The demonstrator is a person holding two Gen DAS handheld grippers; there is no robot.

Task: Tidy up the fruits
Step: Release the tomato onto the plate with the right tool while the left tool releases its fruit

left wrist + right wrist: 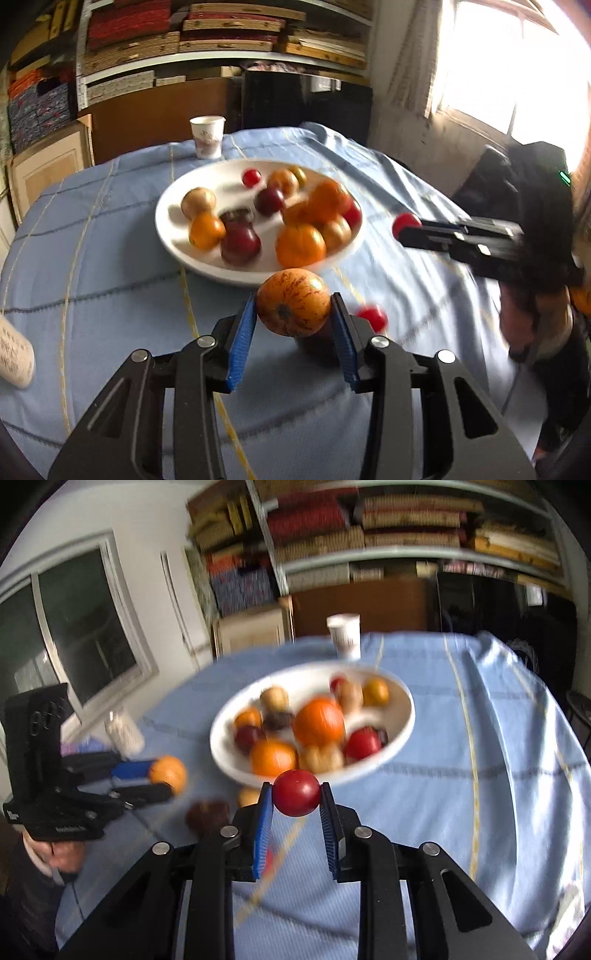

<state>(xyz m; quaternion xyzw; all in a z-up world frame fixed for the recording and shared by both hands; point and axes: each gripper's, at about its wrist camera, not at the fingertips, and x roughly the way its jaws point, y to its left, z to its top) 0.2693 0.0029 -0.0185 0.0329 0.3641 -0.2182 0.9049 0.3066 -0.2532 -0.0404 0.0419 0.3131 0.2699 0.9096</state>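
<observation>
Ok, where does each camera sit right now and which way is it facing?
Left wrist: on the left gripper, looking down past its held speckled orange fruit at the white bowl; the right gripper shows at right.
Right wrist: on the right gripper, holding a red fruit, facing the same bowl; the left gripper and hand show.
Shared: bowl, paper cup, blue tablecloth.

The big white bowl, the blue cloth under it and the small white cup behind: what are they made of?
The round white bowl looks like glazed ceramic or hard plastic: smooth, slightly glossy rim. The light blue striped tablecloth is woven fabric, matte, with folds and creases. The small white patterned cup seems to be paper or thin plastic, going by its thin rolled rim; blur leaves this open.
</observation>
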